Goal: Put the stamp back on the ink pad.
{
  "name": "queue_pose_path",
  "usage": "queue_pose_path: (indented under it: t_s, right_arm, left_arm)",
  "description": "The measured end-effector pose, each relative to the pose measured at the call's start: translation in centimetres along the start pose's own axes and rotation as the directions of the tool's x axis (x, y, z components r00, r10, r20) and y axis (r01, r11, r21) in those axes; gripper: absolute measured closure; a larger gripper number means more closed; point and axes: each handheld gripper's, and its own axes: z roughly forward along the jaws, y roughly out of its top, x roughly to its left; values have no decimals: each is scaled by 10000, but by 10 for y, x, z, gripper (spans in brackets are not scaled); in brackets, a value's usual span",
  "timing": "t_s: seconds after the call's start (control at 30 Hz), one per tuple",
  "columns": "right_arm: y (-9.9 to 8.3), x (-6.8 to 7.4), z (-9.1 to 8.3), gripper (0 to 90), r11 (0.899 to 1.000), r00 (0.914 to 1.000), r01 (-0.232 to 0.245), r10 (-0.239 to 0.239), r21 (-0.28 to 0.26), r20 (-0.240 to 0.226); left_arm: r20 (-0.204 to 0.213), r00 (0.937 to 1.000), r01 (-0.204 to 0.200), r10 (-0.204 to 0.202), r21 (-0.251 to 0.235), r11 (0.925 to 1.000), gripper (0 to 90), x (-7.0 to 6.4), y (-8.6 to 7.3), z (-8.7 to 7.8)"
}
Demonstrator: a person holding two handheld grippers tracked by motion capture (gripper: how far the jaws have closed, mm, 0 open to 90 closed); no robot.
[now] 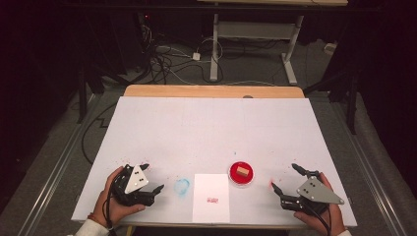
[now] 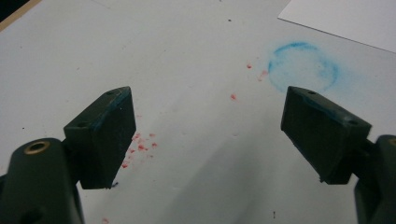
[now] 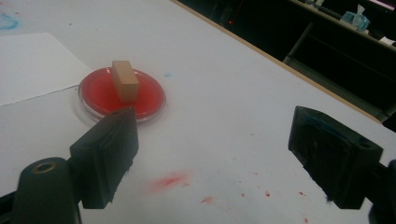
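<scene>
A person sits at the near edge of a white table, a two-jaw gripper in each hand. The left gripper rests low at the near left, gripped by a hand that comes in from the bottom edge, and it points right toward a faint blue ring stain. Its jaws stand wide apart with nothing between them; in the left gripper view the blue ring stain lies just beyond the far jaw. The right gripper sits at the near right, angled up and to the left, jaws also spread wide and empty. A small wooden block rests in a shallow red dish, near the right gripper's tips and just right of a white sheet of paper. In the right gripper view the wooden block stands on the red dish just past one jaw, not touching it.
</scene>
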Motion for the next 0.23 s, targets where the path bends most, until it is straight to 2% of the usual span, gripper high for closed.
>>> queue_pose_path:
  t_s: [0.23]
  right_arm:
    - [2, 1, 0, 166, 9999, 9999, 92, -91, -59, 103]
  left_arm:
    - [6, 10000, 61, -61, -7, 10000, 174, 1, -2, 0]
